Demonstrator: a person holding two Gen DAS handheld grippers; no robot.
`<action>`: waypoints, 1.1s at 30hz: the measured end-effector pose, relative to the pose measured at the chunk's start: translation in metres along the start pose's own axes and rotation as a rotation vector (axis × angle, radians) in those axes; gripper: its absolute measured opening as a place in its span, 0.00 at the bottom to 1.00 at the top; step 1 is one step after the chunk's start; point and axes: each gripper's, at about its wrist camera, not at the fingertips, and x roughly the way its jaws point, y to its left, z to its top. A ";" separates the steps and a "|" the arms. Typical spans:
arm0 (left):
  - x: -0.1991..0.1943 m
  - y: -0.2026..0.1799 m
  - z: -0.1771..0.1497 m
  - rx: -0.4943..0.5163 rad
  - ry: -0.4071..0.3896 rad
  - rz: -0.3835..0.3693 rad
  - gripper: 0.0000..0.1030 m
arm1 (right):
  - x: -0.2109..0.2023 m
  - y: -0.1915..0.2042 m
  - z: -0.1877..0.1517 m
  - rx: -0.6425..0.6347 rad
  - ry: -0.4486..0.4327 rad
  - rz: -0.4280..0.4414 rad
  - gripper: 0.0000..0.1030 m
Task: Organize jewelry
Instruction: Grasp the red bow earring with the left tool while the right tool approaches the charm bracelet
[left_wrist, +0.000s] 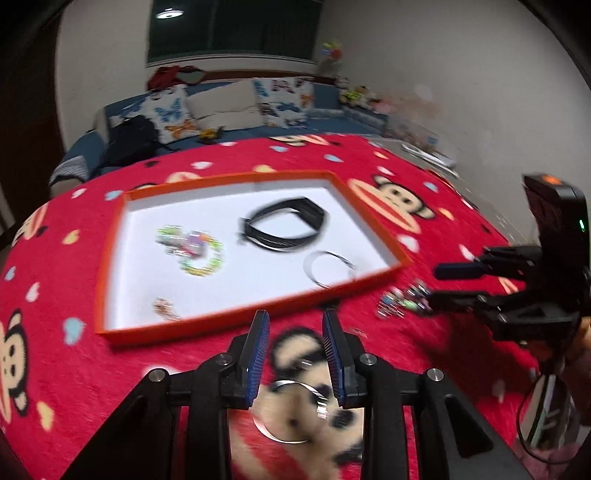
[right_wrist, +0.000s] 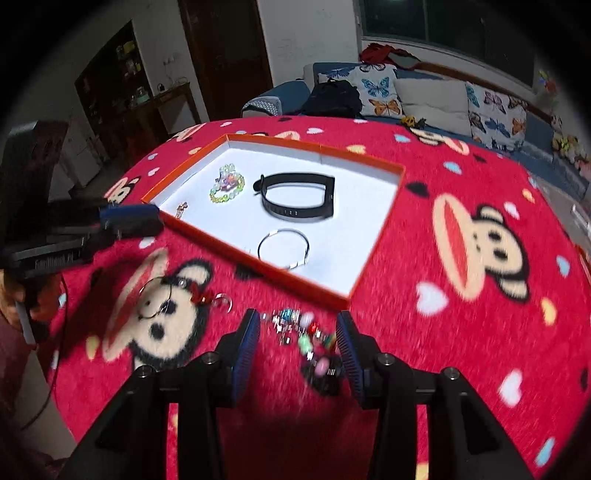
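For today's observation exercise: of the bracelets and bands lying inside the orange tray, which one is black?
The fitness band in the middle of the orange tray. It is a black strap; the beaded bracelet is multicoloured, the bangle thin silver.

Bare red desk (right_wrist: 461, 350) lies open right of the orange tray (right_wrist: 373, 254), whose low rim (near side) blocks sliding entry.

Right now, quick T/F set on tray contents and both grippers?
1. The black wristband lies inside the orange-rimmed white tray. True.
2. The right gripper is shut on the multicoloured charm bracelet. False: its jaws stand open, the bracelet on the cloth between them.
3. A thin silver bangle lies in the tray. True.
4. The left gripper holds the green beaded bracelet. False: it is open and that bracelet lies in the tray.
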 end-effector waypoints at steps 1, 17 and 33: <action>0.003 -0.006 -0.003 0.017 0.007 -0.006 0.31 | -0.001 0.000 -0.003 0.005 -0.001 0.002 0.45; 0.053 -0.038 -0.020 0.200 0.111 -0.021 0.26 | 0.006 -0.017 -0.031 0.053 0.035 0.012 0.45; 0.015 -0.032 -0.013 0.132 0.009 -0.022 0.16 | 0.014 -0.016 -0.030 0.052 0.047 0.019 0.45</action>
